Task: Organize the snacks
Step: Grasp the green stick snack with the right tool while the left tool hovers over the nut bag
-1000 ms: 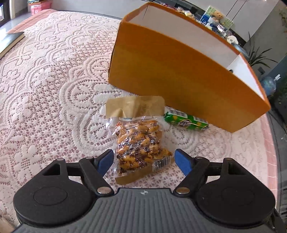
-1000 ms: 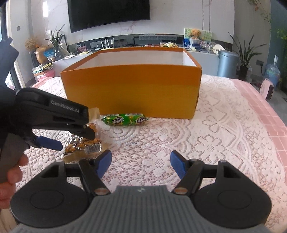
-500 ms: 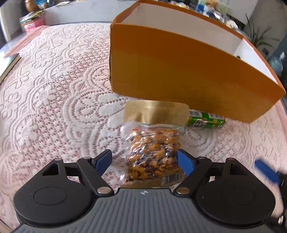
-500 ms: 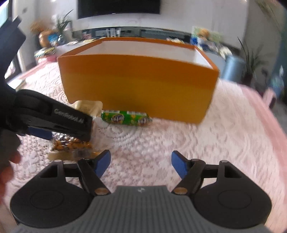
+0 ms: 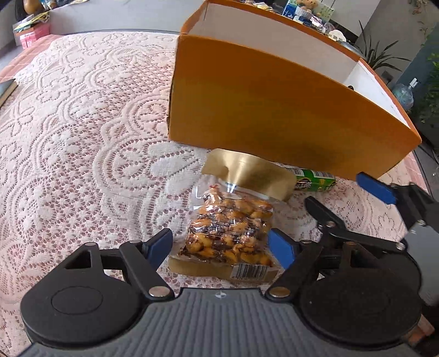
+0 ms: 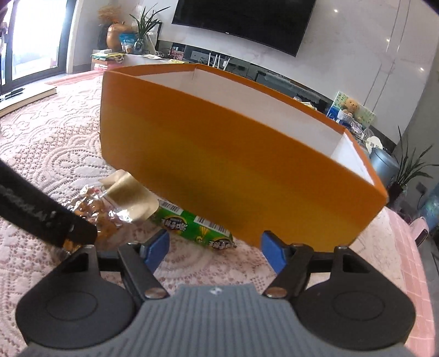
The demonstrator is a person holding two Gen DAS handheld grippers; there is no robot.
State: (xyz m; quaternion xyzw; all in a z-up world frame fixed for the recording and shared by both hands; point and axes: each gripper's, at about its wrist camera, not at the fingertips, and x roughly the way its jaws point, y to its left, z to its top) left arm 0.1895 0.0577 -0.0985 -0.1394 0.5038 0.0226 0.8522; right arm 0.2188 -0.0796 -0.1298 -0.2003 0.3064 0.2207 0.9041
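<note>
two close wrist views angled down over the table, both sharing (from different sides) the orange box (image 5: 274, 109) (image 6: 233, 164)

Bright daylight from window (image 6: 33, 35); glare on gold bag top (image 5: 247, 170); fisheye-bent edges; slight blur, right view.

a home living room. a large flat television (image 6: 241, 24) is mounted on a pale marble-look wall above a long low media cabinet (image 6: 274, 74) crowded with small items. potted plants (image 6: 142, 24) stand around, and a lace tablecloth (image 5: 82, 137) covers the table.
</note>
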